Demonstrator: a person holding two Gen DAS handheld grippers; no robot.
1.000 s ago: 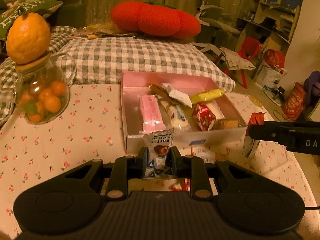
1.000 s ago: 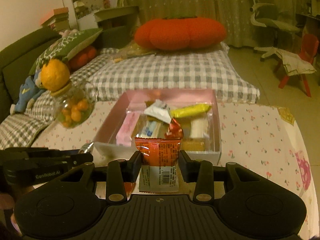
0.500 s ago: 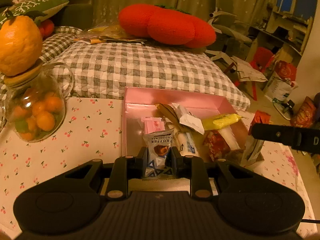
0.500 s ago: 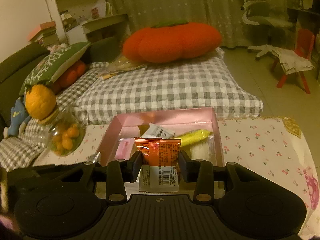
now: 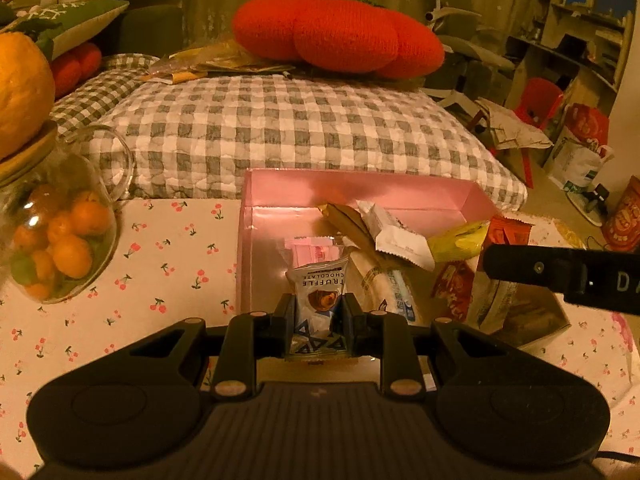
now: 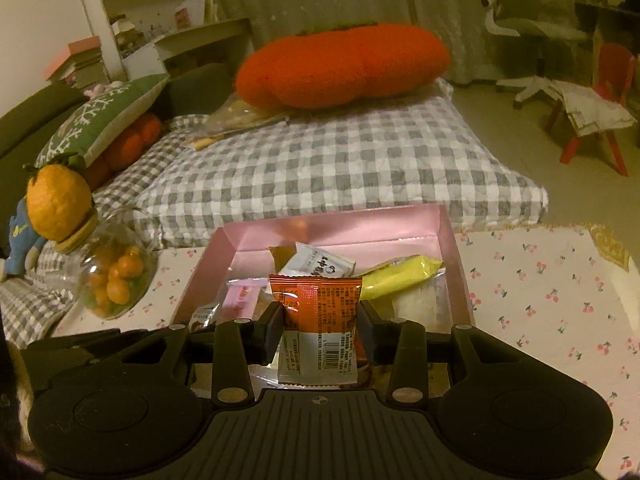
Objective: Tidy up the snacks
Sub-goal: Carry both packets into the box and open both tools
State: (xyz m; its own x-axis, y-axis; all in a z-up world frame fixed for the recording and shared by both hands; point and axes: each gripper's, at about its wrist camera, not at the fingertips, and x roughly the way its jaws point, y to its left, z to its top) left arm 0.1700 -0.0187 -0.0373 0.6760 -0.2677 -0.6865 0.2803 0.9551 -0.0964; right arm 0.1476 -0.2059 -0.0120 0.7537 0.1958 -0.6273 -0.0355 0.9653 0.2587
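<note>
Item: left gripper [image 5: 318, 322], jaws clamped narrow on a small truffle chocolate packet [image 5: 319, 294], packet upright between the pads, poised over the near left part of the pink box [image 5: 360, 190]

Item: right gripper [image 6: 320, 326], jaws closed on a wider orange-red snack sachet [image 6: 318, 320], barcode end down, held above the box's near edge

Item: pink box [image 6: 340, 224], open-topped, on the cherry-print tablecloth [image 5: 168, 256]; contents: pink wafer pack [image 5: 310, 248], white sachet [image 5: 394, 232], yellow packet [image 6: 400, 278], a red wrapper and others partly hidden

Item: glass jar of small oranges [image 5: 56, 244], left of the box, well apart from it

Step in hand, as I judge it: placing both held packets into the box. Handling notes: lower each over a bare patch of floor, left packet into the free space beside the wafer pack, right sachet nearer the right wall; keep the two grippers apart, since they crowd the same opening; release only once the packet's lower edge rests on something, so it lies flat and doesn't tip onto the pile
</note>
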